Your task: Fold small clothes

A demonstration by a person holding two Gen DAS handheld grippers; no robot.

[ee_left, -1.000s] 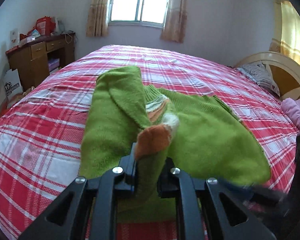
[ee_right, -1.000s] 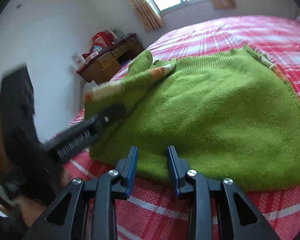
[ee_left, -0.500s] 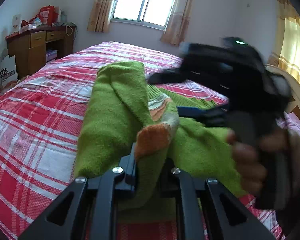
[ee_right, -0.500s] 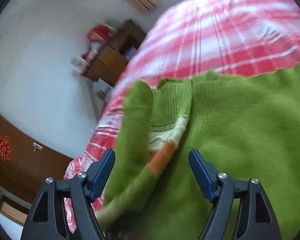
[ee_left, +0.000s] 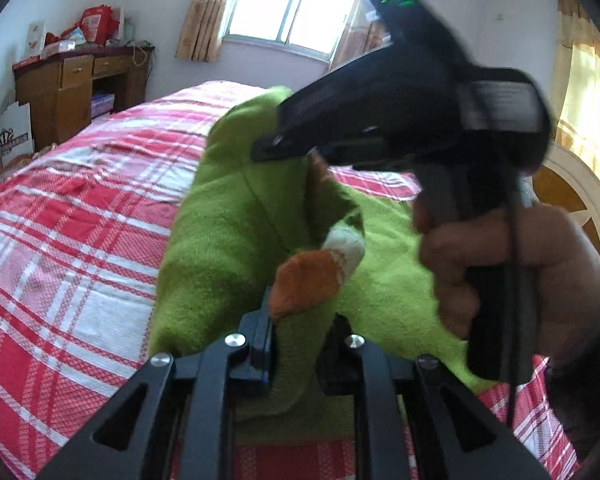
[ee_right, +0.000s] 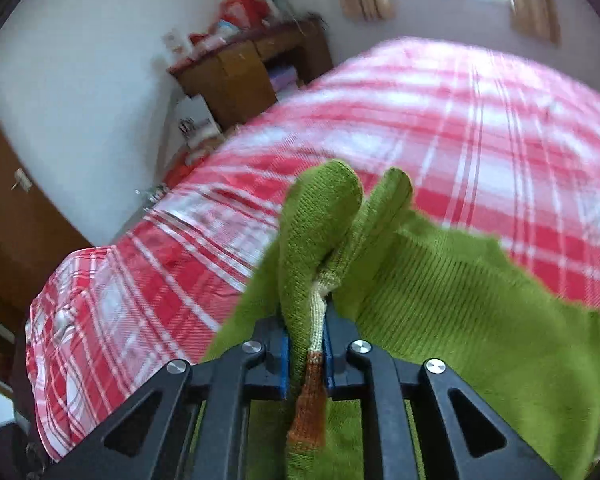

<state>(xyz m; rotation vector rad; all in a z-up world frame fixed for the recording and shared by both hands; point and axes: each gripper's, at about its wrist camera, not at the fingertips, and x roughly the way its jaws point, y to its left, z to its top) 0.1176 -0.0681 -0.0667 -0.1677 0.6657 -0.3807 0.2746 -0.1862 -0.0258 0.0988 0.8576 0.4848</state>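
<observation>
Right claw [ee_left: 276, 148] before window [ee_left: 288, 4], over sweater [ee_left: 228, 240].

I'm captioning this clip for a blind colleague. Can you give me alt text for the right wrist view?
The right gripper has its jaws shut on a fold of a green knitted sweater, pinching the cream and orange striped sleeve cuff. The sweater lies on a red and white plaid bedspread, with a wooden desk against the wall behind.

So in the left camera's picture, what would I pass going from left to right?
Wooden desk → red plaid bed cover → green sweater → the person's right hand holding the other gripper, its jaws hidden behind the sweater.
</observation>
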